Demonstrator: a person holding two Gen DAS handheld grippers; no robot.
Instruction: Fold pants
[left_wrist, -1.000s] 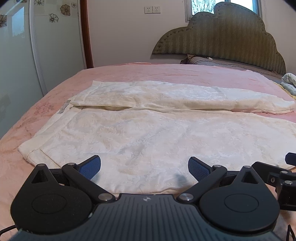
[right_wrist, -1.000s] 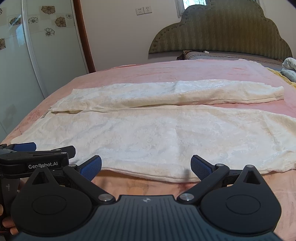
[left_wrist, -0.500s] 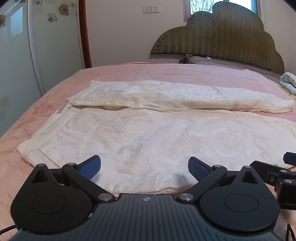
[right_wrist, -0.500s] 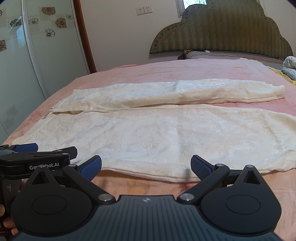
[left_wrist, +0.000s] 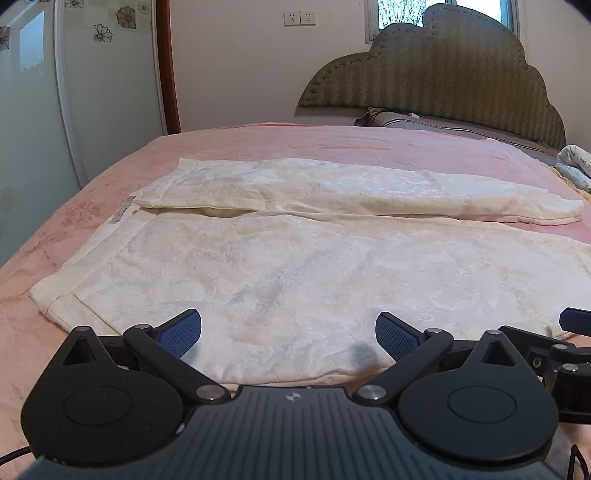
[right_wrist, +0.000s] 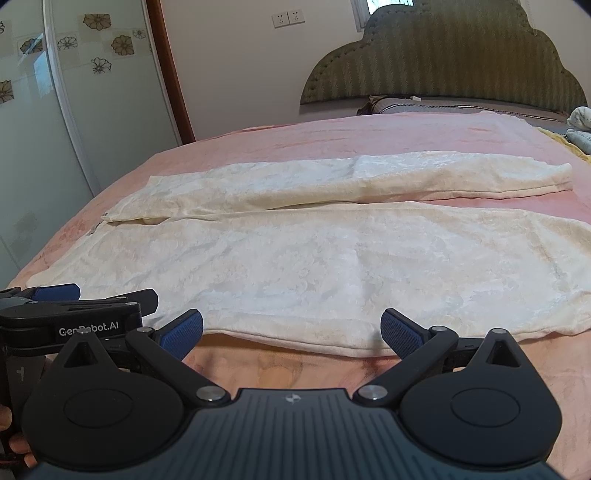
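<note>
Left wrist view shows almost nothing changed across the last second: the pants (left_wrist: 295, 258) lie flat on the bed (left_wrist: 332, 144) as before, filling the middle of the frame, only sliding a touch lower and left as the camera drifts. The left gripper (left_wrist: 288, 332) hangs at the bottom centre with its fingers (left_wrist: 181, 332) spread wide and empty, just over the near edge of the cloth. At the lower right edge, part of the right gripper (left_wrist: 569, 325) peeks in.

Right wrist view tells the same: the right gripper (right_wrist: 291, 330) sits at the bottom centre, fingers (right_wrist: 400, 330) wide apart and holding nothing, with the near hem of the pants (right_wrist: 314, 266) just beyond them. The left gripper (right_wrist: 55, 295) shows at the lower left, beside the waist end of the cloth.

So little motion suggests the folding has not begun; both tools look lined up along the near leg, probably ready to pinch its edge and carry it over the far leg, which lies in the upper half of both frames.

No containers are visible in either view.
</note>
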